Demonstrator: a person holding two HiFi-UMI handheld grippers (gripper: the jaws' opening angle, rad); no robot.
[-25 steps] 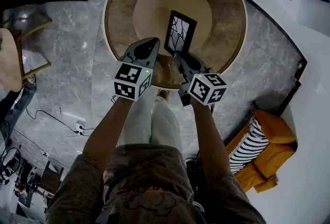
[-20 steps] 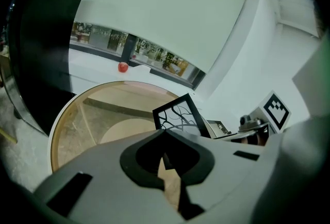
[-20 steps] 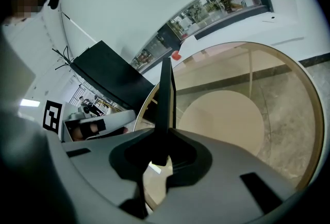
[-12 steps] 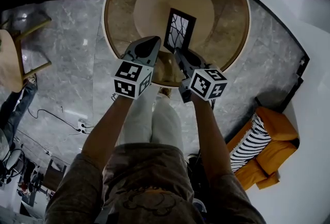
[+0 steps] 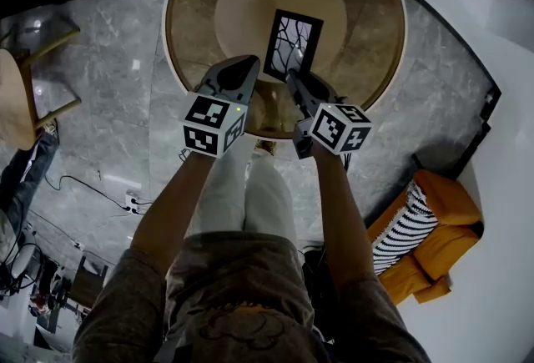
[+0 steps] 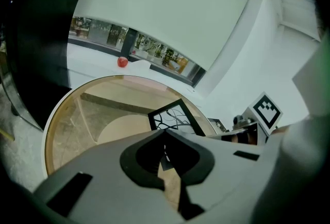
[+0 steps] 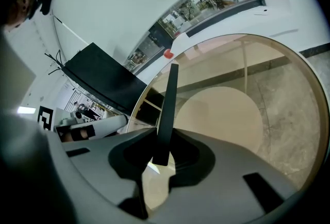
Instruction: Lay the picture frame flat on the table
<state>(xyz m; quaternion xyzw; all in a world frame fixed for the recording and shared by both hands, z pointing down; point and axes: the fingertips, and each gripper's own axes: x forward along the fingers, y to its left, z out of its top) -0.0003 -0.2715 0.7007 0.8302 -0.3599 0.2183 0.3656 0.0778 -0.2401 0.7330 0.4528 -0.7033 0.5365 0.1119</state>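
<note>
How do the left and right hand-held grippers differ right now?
The right hand-held gripper holds the picture frame by its edge, its jaws having just been opening. The left hand-held gripper has its jaws together and empty. The right reaches the frame; the left points beside it. Both angle down over the round table.

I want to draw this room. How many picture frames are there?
1: the picture frame, over the near side of the round table. Part of the table is hidden, so more could be.
</note>
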